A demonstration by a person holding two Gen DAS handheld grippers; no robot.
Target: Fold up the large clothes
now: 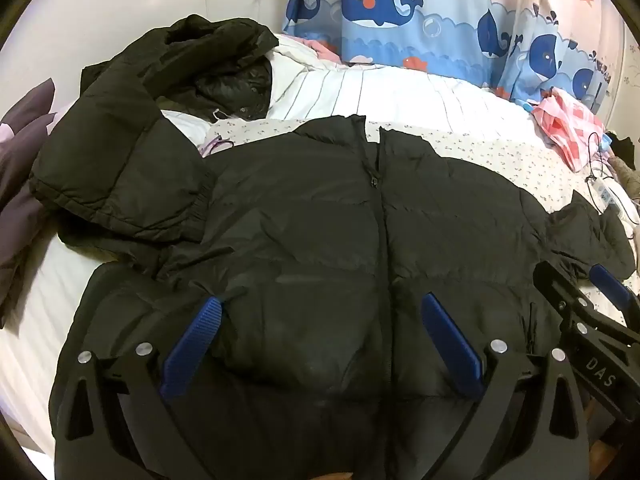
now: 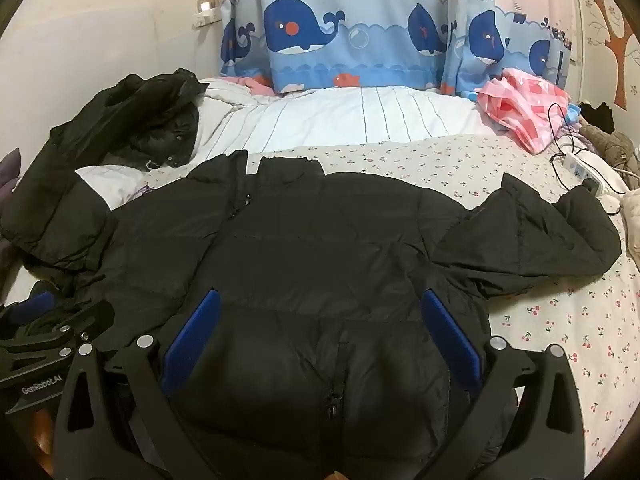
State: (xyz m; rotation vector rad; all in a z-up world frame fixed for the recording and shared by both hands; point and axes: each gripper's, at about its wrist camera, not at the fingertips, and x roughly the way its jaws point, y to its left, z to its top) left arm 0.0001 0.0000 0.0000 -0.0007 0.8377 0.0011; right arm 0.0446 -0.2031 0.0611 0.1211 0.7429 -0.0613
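Note:
A black puffer jacket (image 1: 312, 240) (image 2: 320, 256) lies flat on the bed, front up, zip closed, collar toward the curtain. Its right sleeve (image 2: 532, 232) stretches out toward the bed's right side. Its left side is covered by a second black coat. My left gripper (image 1: 320, 320) hovers over the jacket's lower front, jaws wide open, nothing between the blue pads (image 1: 192, 344). My right gripper (image 2: 320, 316) hangs over the lower right front, also wide open and empty. Each gripper shows at the other view's edge: the right gripper (image 1: 580, 300) and the left gripper (image 2: 44, 320).
A second black coat (image 1: 132, 148) (image 2: 100, 152) is heaped at the left, partly over the jacket. A pink checked cloth (image 2: 524, 112) and a white power strip (image 2: 580, 172) with cables lie at the right. A whale-print curtain (image 2: 344, 36) hangs behind the bed (image 2: 560, 320).

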